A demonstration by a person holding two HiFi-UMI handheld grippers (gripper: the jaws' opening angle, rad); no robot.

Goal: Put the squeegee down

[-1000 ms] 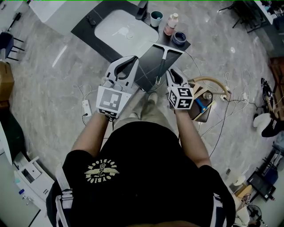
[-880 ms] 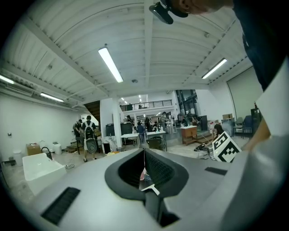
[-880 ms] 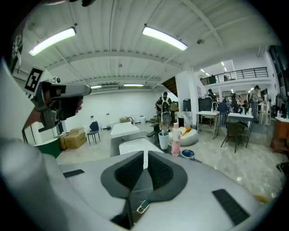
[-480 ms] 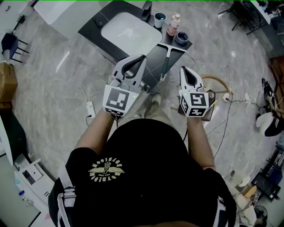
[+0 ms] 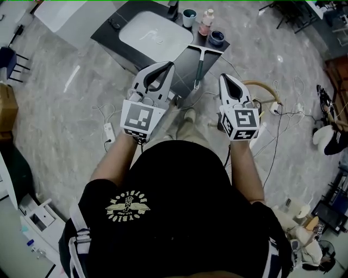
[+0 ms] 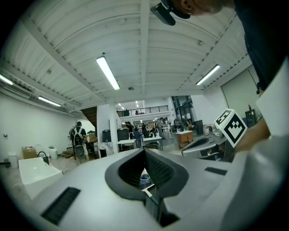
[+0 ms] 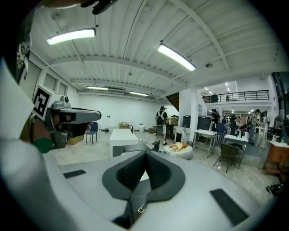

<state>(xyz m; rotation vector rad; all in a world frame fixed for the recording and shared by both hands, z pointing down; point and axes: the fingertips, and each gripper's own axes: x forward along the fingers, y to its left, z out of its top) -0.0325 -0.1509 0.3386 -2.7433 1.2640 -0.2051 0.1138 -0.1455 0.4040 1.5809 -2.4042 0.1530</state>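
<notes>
One squeegee [image 5: 200,65] lies on the dark tabletop [image 5: 185,68], its long axis running away from the person and its blade at the far end. Two claws, left claw [image 5: 171,64] and right claw [image 5: 222,76], are both clenched empty.

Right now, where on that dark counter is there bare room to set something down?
Bare: the patch of counter between the sink and the squeegee. Crowded: the far corner, where cup, bottle and bowl stand close together.
</notes>
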